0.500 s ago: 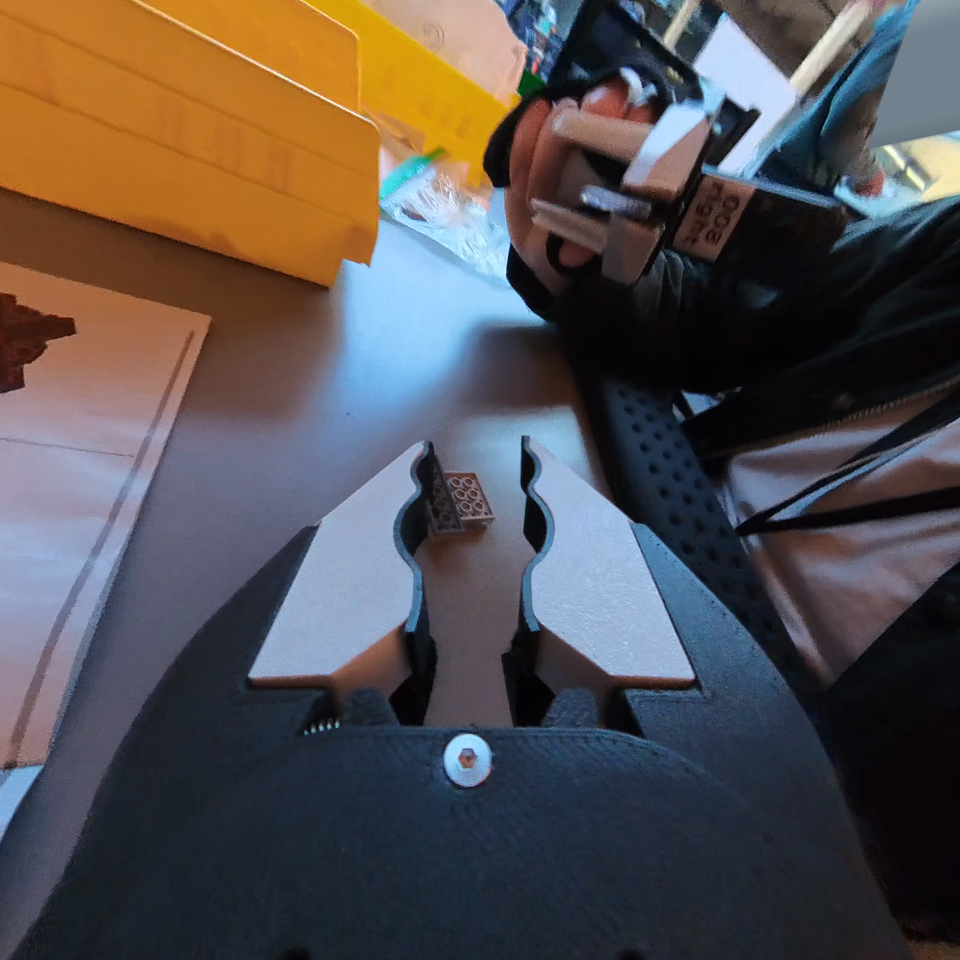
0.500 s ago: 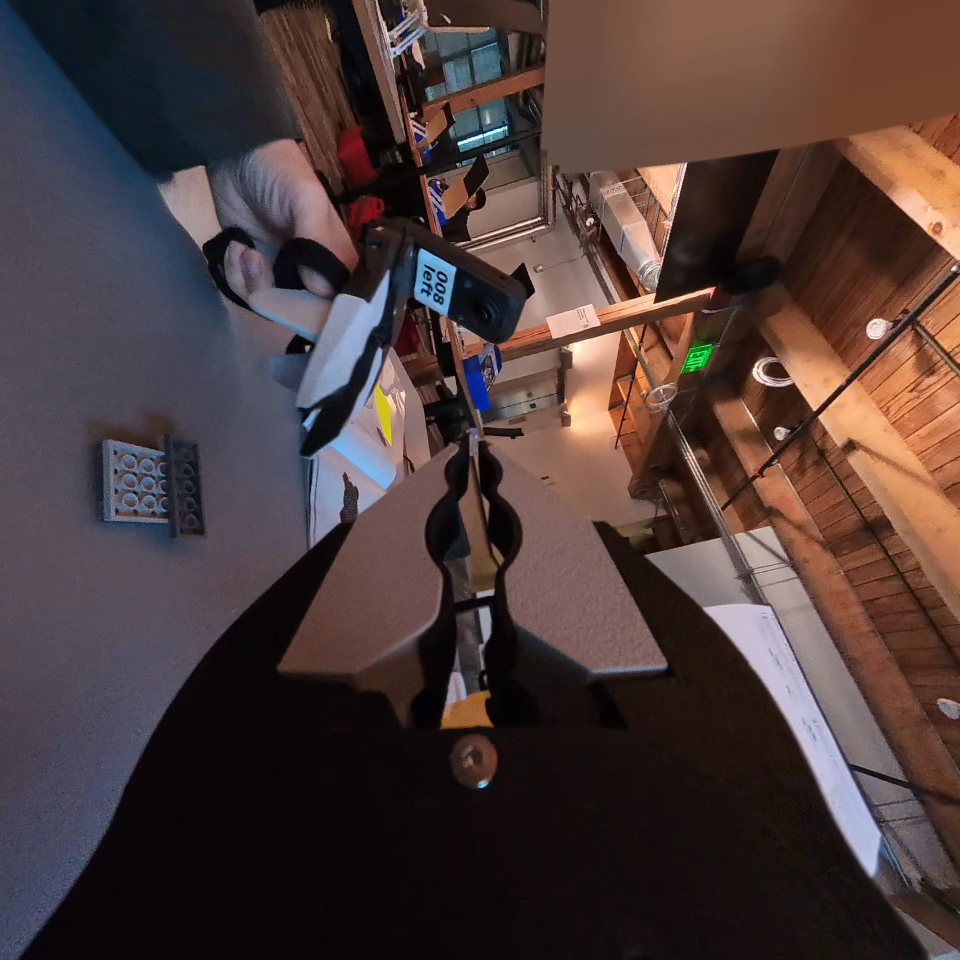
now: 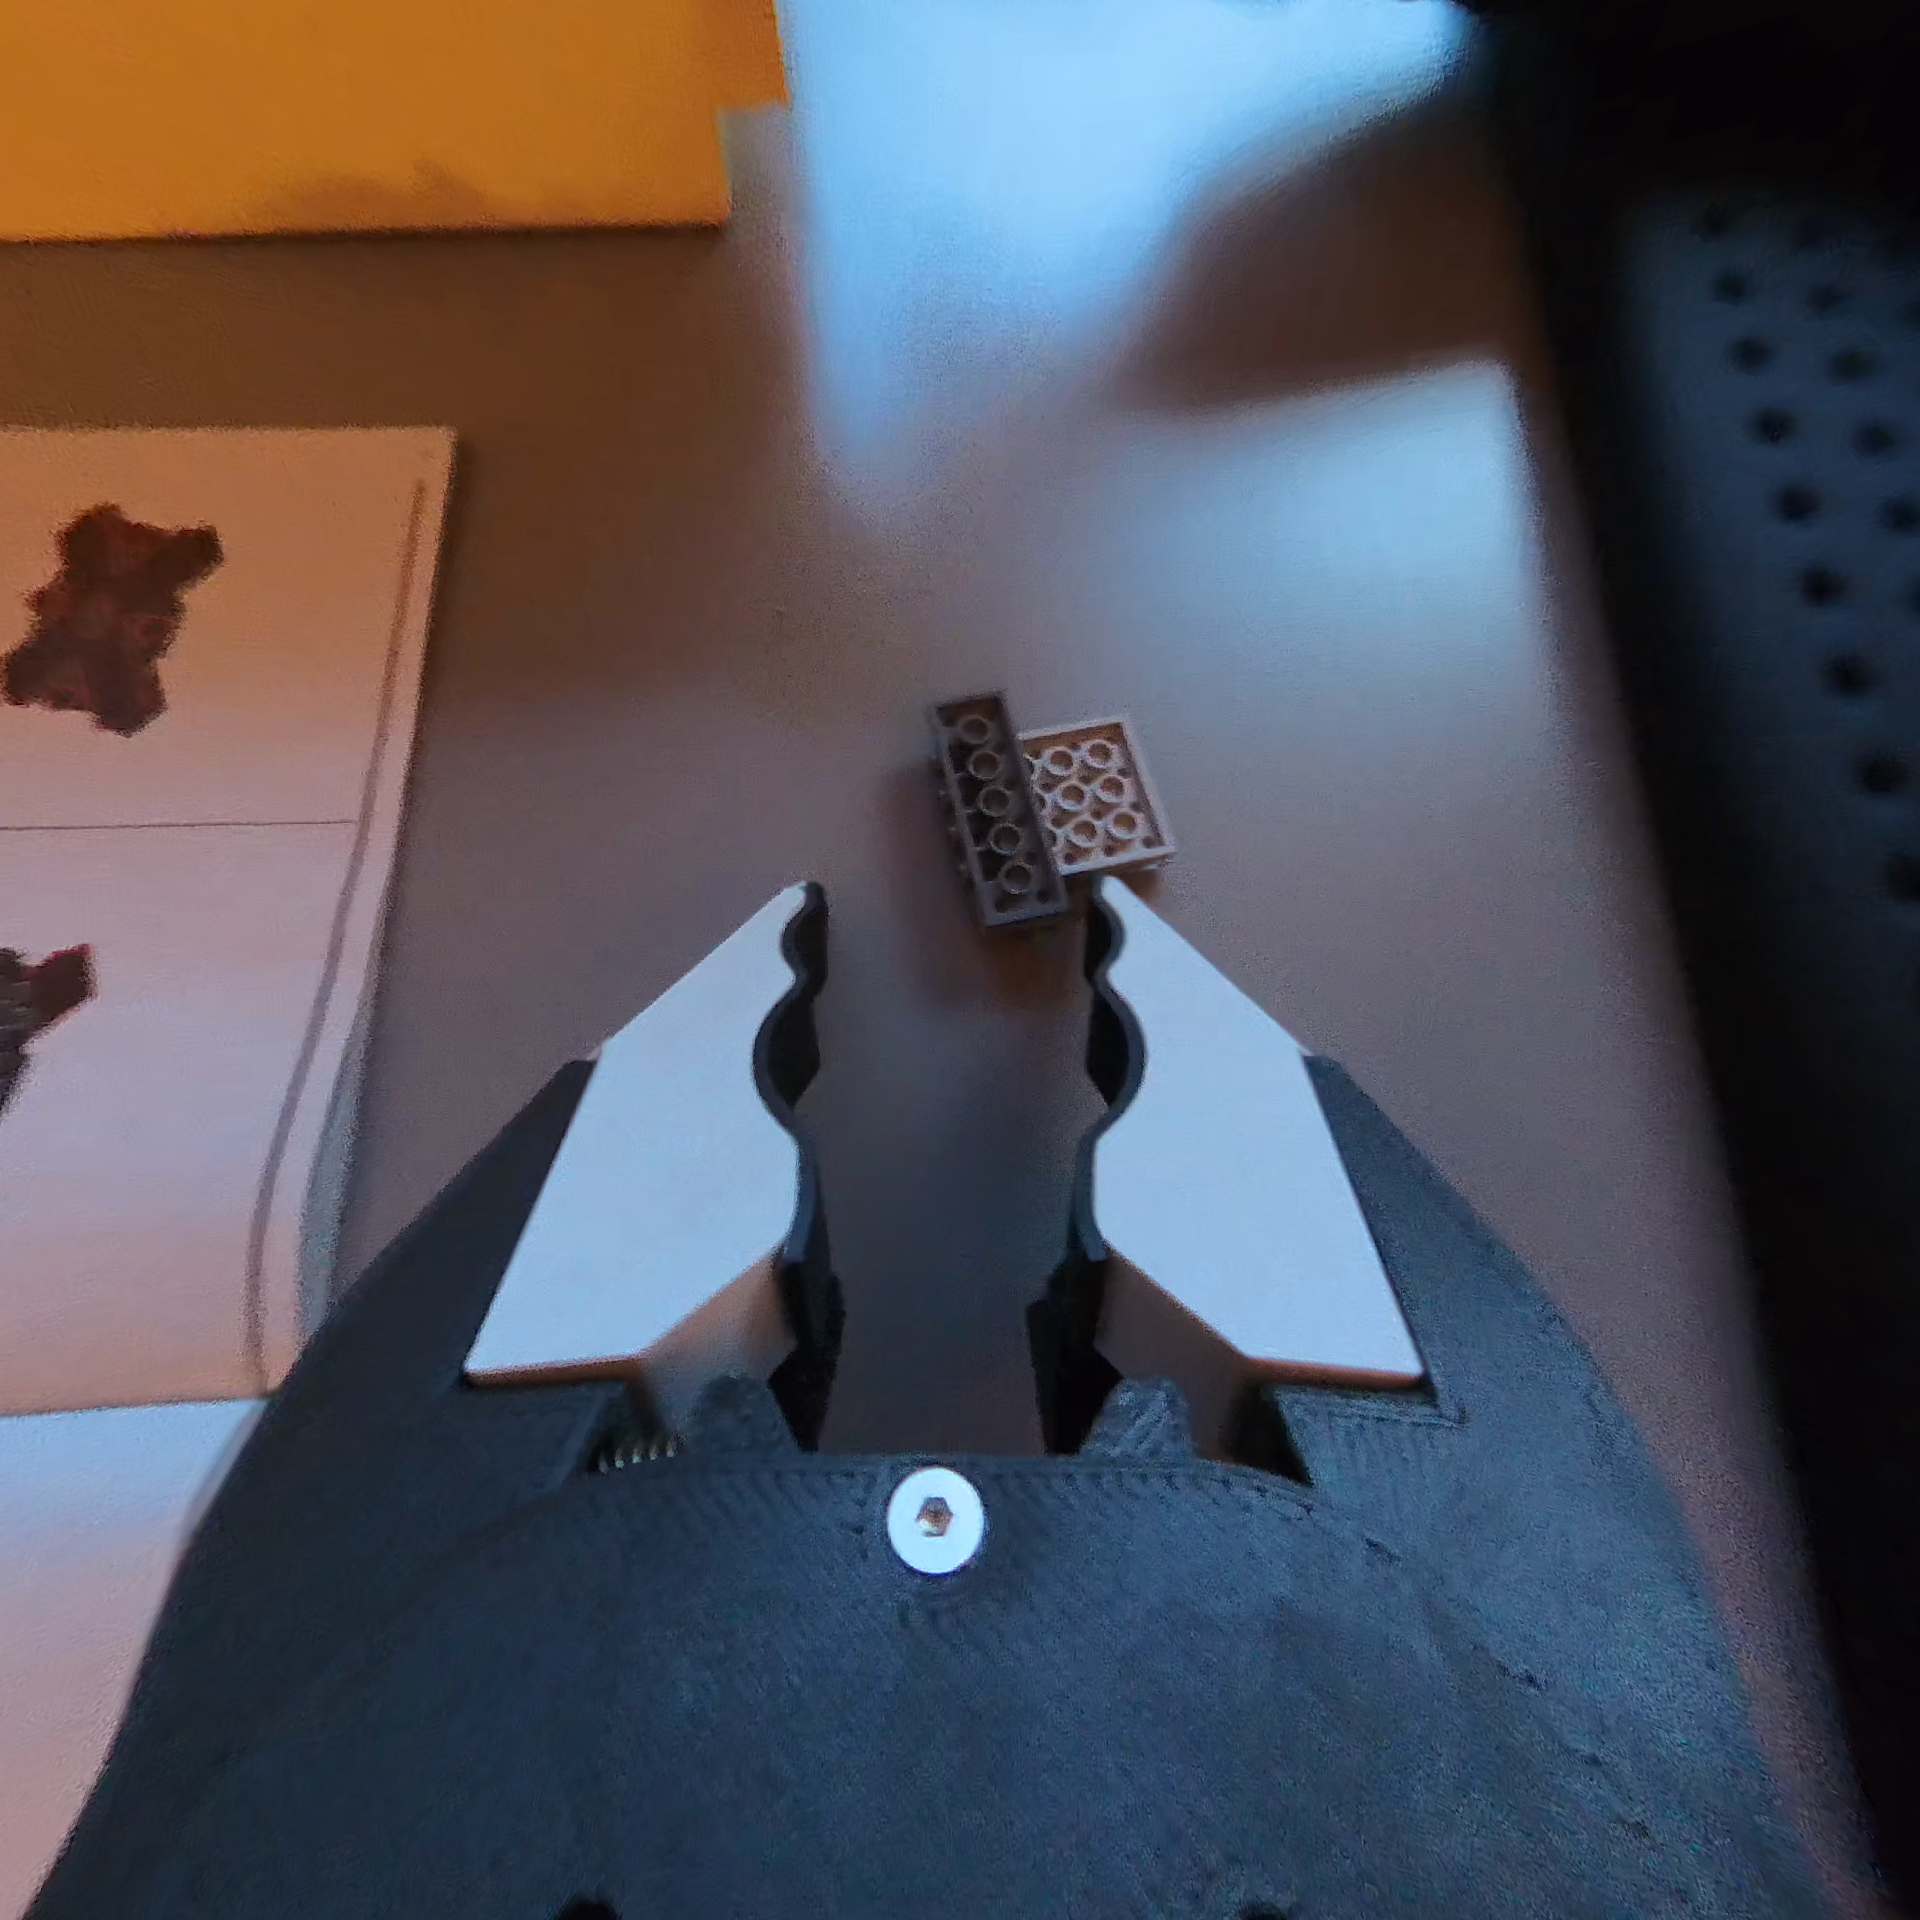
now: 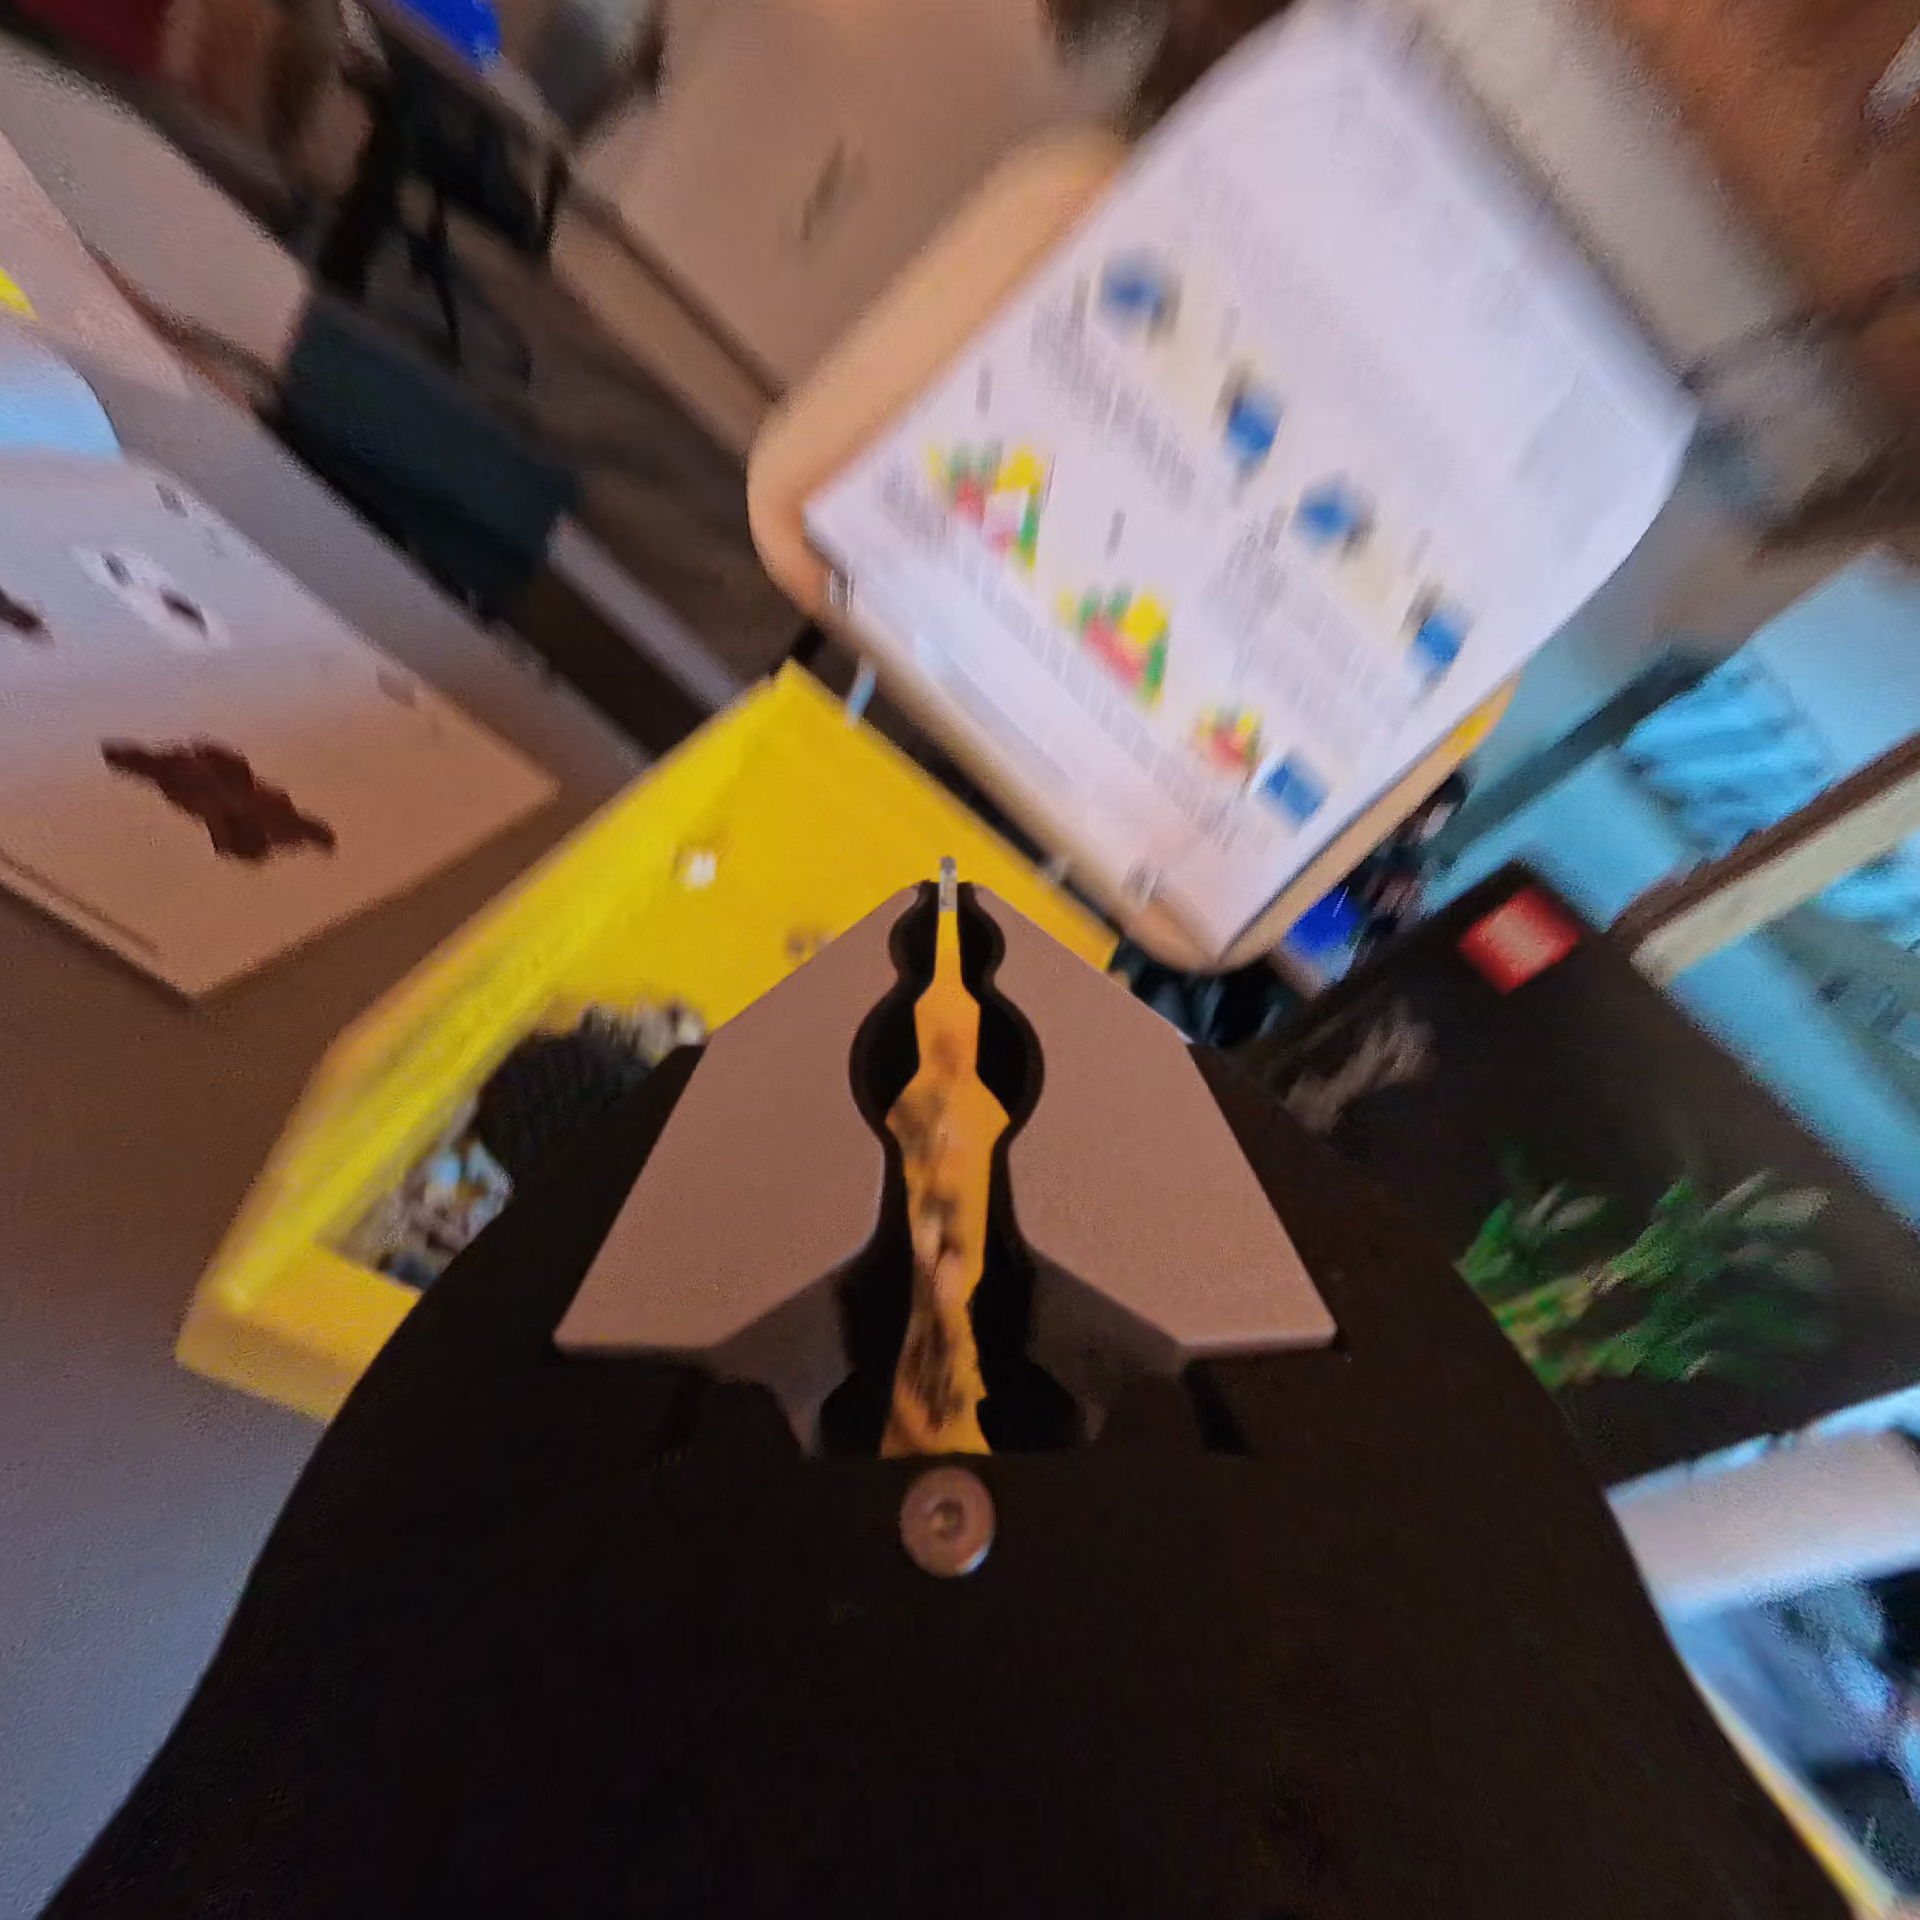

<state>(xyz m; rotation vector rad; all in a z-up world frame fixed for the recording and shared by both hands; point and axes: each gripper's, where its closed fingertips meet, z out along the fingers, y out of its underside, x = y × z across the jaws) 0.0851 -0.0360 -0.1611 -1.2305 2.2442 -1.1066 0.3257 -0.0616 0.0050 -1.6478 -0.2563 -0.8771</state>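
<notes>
Tabletop [image 3: 644,582], grey-brown, fills the left wrist view. At ten o'clock on it lies one white printed sheet [image 3: 208,935] bearing two dark blotchy figures, and at eleven o'clock sits one orange-yellow box [image 3: 364,114]. A dark perforated surface [image 3: 1808,520] runs down the three o'clock edge.

In the right wrist view (heavily blurred) one yellow bin [image 4: 644,987] of mixed small pieces lies at ten o'clock, and one board with a printed page [image 4: 1247,499] stands at one o'clock.

The left gripper [image 3: 951,904] is spread wide and holds nothing. The right gripper [image 4: 947,894] is nearly closed, pinching one thin pale piece [image 4: 947,878] at its tips.

Two joined studded bricks lie at twelve o'clock off the left gripper: one dark grey brick [image 3: 1000,810] and one light grey plate [image 3: 1099,805], side by side, just beyond its right fingertip.
</notes>
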